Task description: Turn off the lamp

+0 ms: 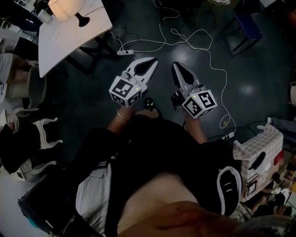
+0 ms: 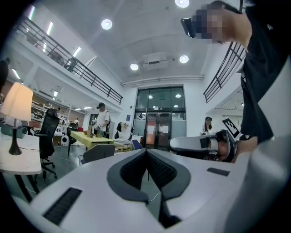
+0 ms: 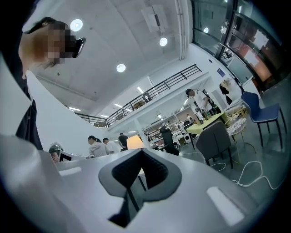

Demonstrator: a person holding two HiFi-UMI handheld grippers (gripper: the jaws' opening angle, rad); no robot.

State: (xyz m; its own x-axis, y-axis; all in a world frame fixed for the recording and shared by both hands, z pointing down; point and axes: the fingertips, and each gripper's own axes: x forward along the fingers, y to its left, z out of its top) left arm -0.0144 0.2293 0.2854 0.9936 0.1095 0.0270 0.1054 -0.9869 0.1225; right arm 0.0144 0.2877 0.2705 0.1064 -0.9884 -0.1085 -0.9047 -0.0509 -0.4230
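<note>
A lamp is seen at the upper left corner of the head view, with a pale shade that glows warm and a dark stem that widens into a dark round foot. It is stood upright near the far edge of a white table, the shade partly cut off by the top of the frame. In the left gripper view the same lamp is shown at the far left edge, lit, on the white tabletop; in the right gripper view only its glowing shade is made out, just behind the jaw tips at the centre. The left gripper and the right gripper are held side by side in front of the body, in the middle of the head view, over a dark floor, well apart from the lamp. Both are pointed toward the top of the frame, roughly level, the tips angled slightly toward each other and the marker cubes kept at the near ends. The jaws of each are pressed together, with nothing caught between them. A white cable and a power strip are laid on the floor beyond the tips.
</note>
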